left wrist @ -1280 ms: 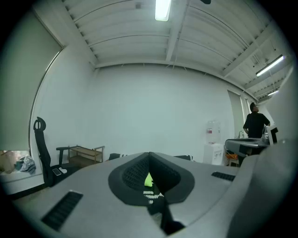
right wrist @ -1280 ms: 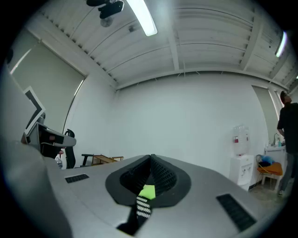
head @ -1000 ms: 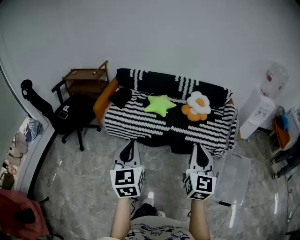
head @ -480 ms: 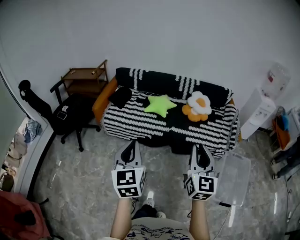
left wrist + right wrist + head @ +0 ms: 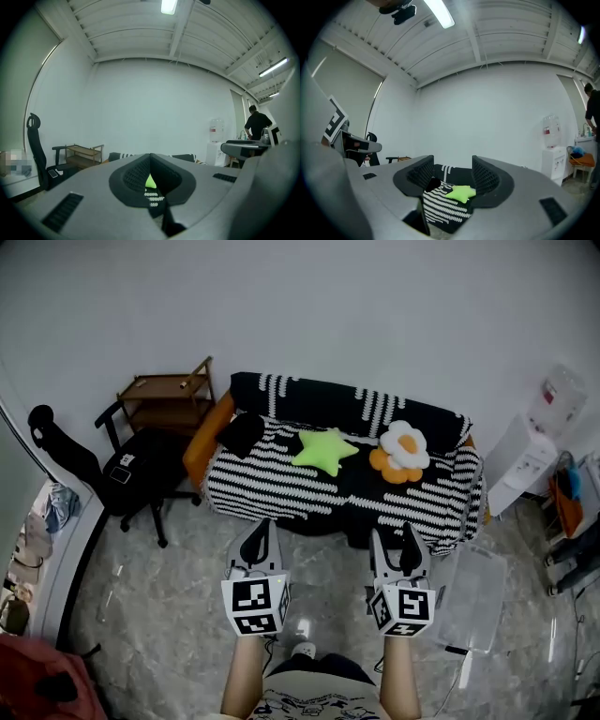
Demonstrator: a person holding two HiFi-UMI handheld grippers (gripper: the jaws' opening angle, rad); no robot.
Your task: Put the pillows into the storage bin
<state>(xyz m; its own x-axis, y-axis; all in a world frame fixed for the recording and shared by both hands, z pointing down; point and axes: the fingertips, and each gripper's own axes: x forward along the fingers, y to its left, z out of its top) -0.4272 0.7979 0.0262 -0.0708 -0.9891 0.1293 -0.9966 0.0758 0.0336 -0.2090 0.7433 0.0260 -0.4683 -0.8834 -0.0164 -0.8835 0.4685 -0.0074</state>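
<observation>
Got the left hand-held gripper (image 5: 257,538) pinched together, nothing in it. Just been opening the right hand-held gripper (image 5: 394,542), now spread apart with nothing in between. Holding both low over the grey marble floor (image 5: 169,615), aimed at the black-and-white striped sofa (image 5: 281,486). Seeing the lime-green star-shaped pillow (image 5: 324,450) up on the seat, near the white-and-orange flower-shaped pillow (image 5: 401,450) but not touching. Spotted the clear plastic storage bin (image 5: 476,596) down on the floor by the sofa's right end.

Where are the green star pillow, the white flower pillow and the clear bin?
green star pillow (image 5: 324,450), head view, its middle
white flower pillow (image 5: 405,441), head view, its yellow centre
clear bin (image 5: 473,596), head view, its bare bottom
</observation>
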